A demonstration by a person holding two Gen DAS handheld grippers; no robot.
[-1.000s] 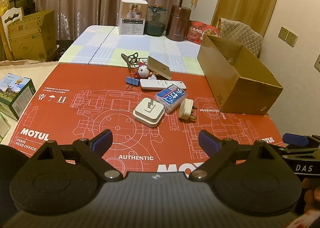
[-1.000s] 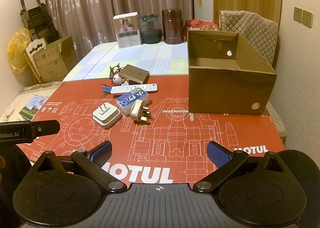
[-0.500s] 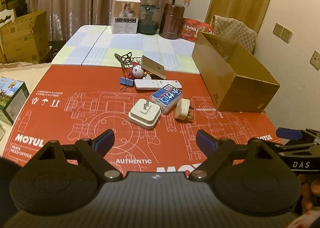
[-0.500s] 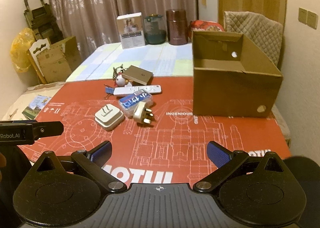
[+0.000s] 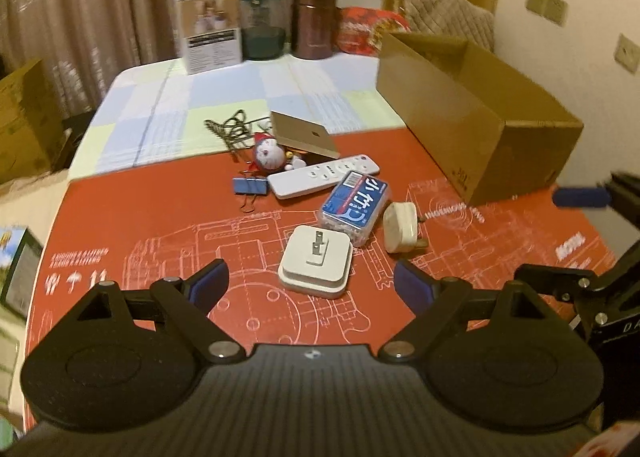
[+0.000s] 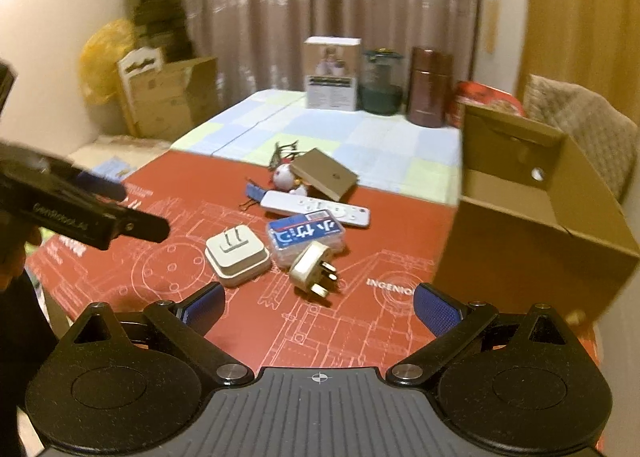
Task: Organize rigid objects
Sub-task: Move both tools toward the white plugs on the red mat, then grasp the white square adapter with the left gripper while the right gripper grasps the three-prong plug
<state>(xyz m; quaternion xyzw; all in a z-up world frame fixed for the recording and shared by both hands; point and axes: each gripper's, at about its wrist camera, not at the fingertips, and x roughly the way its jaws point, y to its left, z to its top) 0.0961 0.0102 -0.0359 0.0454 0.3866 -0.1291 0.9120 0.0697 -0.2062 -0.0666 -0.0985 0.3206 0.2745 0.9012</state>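
A cluster of small objects lies on the red mat: a white square charger point(image 5: 316, 265) point(image 6: 238, 255), a cream three-pin plug point(image 5: 400, 227) point(image 6: 312, 268), a clear box with a blue label point(image 5: 356, 205) point(image 6: 306, 235), a white remote point(image 5: 324, 176) point(image 6: 316, 208), a blue binder clip point(image 5: 250, 187), a small cat figurine point(image 5: 267, 156) and a flat tan box point(image 5: 306, 135) point(image 6: 324, 173). An open cardboard box point(image 5: 476, 117) point(image 6: 536, 225) stands to the right. My left gripper point(image 5: 311, 291) is open and empty, just short of the charger. My right gripper point(image 6: 319, 303) is open and empty, near the plug.
At the table's far end stand a white carton point(image 5: 210, 29), a dark glass jar point(image 5: 262, 27), a brown canister point(image 5: 314, 21) and a red packet point(image 5: 370, 27). Cardboard boxes point(image 6: 172, 97) and a yellow bag point(image 6: 102, 65) sit on the floor at left. A padded chair point(image 6: 580, 125) is behind the box.
Both grippers have moved forward toward the cluster of objects, which looks larger and closer. Both stay open and empty. No object on the mat has moved.
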